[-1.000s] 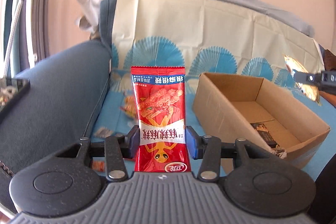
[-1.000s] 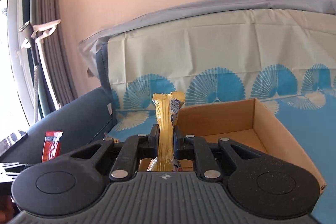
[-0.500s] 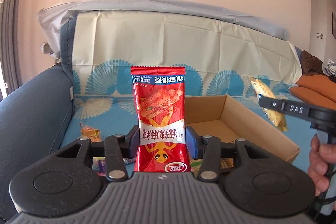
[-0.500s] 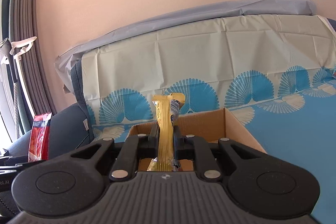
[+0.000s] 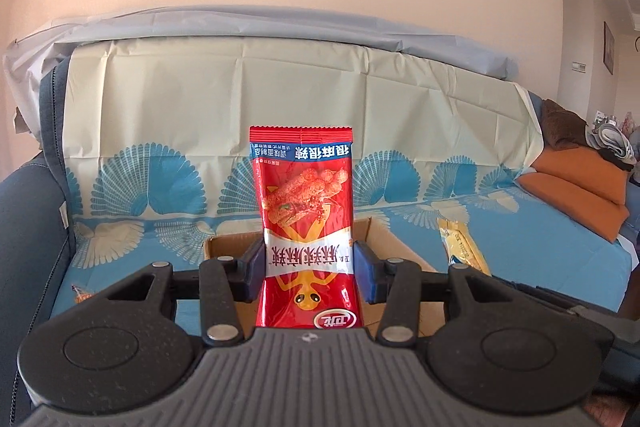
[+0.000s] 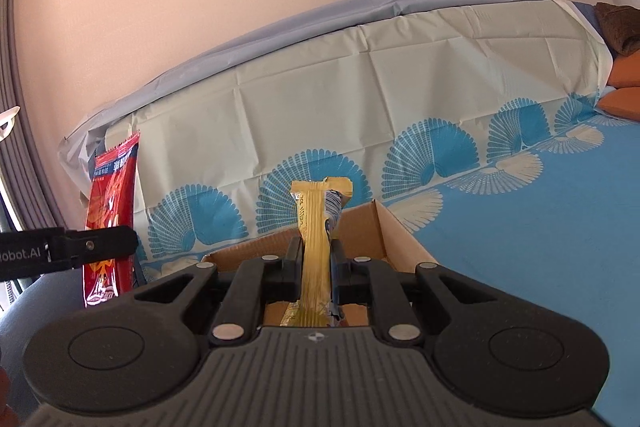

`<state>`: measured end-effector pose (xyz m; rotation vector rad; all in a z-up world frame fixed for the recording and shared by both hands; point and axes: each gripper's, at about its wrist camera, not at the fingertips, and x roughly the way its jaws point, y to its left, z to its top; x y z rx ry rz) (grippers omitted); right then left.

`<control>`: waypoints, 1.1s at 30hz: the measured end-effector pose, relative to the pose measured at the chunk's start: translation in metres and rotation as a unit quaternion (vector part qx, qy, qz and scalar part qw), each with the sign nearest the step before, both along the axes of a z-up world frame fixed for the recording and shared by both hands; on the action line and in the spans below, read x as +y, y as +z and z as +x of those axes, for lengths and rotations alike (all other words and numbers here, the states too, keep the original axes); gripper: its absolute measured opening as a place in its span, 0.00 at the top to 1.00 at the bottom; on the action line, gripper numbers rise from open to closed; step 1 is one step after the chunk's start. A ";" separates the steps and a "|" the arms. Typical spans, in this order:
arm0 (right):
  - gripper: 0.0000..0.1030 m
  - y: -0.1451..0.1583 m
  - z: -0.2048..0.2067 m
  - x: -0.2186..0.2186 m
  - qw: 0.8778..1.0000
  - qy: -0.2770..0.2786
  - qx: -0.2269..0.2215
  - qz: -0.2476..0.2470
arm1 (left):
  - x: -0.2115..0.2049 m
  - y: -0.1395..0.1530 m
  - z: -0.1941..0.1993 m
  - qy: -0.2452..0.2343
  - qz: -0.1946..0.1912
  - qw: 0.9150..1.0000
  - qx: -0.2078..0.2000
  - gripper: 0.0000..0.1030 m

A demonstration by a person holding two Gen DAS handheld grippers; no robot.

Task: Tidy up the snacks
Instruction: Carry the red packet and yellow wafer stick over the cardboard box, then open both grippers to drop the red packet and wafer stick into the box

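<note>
Sofa draped in a fan-print cover (image 5: 168,115), cardboard box (image 6: 394,229) on the seat.
Left gripper (image 5: 309,273) clamps a red snack packet (image 5: 306,227) upright; right gripper (image 6: 316,267) clamps a yellow snack packet (image 6: 316,239).

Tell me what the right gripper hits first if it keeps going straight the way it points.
Probably the box's far wall. The right gripper, shut on the yellow packet, points over the open box toward the covered sofa back behind it; depth is unclear.

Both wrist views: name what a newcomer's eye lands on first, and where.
The red snack packet stands upright, clamped in the left gripper, dead centre. The yellow snack packet is pinched edge-on in the right gripper. Behind both lies the open cardboard box on the blue fan-patterned sofa cover.
</note>
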<state>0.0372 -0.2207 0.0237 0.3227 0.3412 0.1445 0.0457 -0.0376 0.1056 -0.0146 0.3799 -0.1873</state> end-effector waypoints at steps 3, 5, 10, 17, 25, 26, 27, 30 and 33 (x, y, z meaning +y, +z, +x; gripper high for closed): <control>0.87 -0.001 0.001 0.000 1.000 -0.002 0.001 0.003 | -0.005 0.003 0.012 -0.005 -0.001 1.000 0.008 0.51; 0.87 -0.001 0.001 0.001 1.000 -0.001 0.000 0.002 | -0.010 0.003 0.017 -0.010 0.009 1.000 0.007 0.51; 0.87 -0.001 0.003 0.002 1.000 -0.003 0.001 0.004 | -0.015 0.004 0.026 -0.010 0.007 1.000 0.011 0.51; 0.87 -0.003 0.004 0.003 1.000 -0.017 0.002 -0.003 | -0.021 0.003 0.038 -0.014 0.015 1.000 0.020 0.51; 0.84 -0.005 0.001 0.007 1.000 -0.026 -0.003 -0.013 | -0.024 0.002 0.044 -0.024 0.009 0.999 0.023 0.46; 0.78 -0.006 0.002 0.008 0.999 -0.028 0.000 -0.015 | -0.022 0.003 0.043 -0.030 0.003 0.999 0.020 0.41; 0.68 -0.006 0.002 0.010 0.999 -0.028 0.003 -0.020 | -0.021 0.004 0.041 -0.036 -0.002 0.999 0.017 0.26; 0.36 -0.006 -0.001 0.016 0.998 -0.040 -0.008 -0.038 | -0.016 0.003 0.028 -0.047 -0.004 0.999 -0.002 0.18; 0.35 -0.005 -0.003 0.022 0.998 -0.037 -0.014 -0.044 | -0.006 -0.001 0.009 -0.040 -0.001 0.999 -0.031 0.19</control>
